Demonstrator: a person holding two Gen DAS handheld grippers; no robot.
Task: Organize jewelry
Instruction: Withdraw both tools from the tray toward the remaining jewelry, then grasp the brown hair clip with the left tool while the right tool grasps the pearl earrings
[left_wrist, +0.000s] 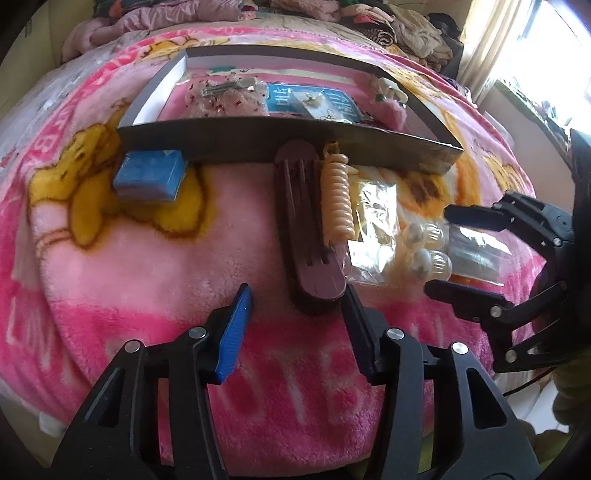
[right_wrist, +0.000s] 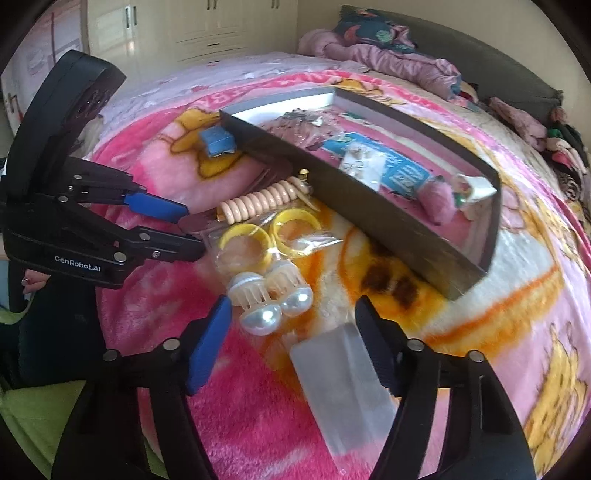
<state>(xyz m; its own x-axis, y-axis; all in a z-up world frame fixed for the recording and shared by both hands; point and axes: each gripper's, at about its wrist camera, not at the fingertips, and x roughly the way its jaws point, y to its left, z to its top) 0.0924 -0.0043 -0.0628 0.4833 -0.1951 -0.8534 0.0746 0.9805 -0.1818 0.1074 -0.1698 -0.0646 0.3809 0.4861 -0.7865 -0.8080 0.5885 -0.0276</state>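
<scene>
Right gripper (right_wrist: 291, 328) spread wide, hovering over a frosted clear case (right_wrist: 343, 384) lying on the pink blanket (right_wrist: 258, 406). Left gripper (left_wrist: 295, 314) also gaping, nosing toward the brown hair clip (left_wrist: 306, 229); looks like the pick-up step. Next: close squarely, lift into the tray. Beyond: pearl clips (right_wrist: 273, 299), bagged yellow rings (right_wrist: 273, 232), coiled tie (left_wrist: 335, 199). Farthest, grey tray (left_wrist: 258, 144) already holding trinkets.

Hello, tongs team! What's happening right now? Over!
Left tongs open at the brown hair clip. Right tongs open over the frosted clear case, pearl clips just ahead. Tray behind, nothing gripped.
</scene>
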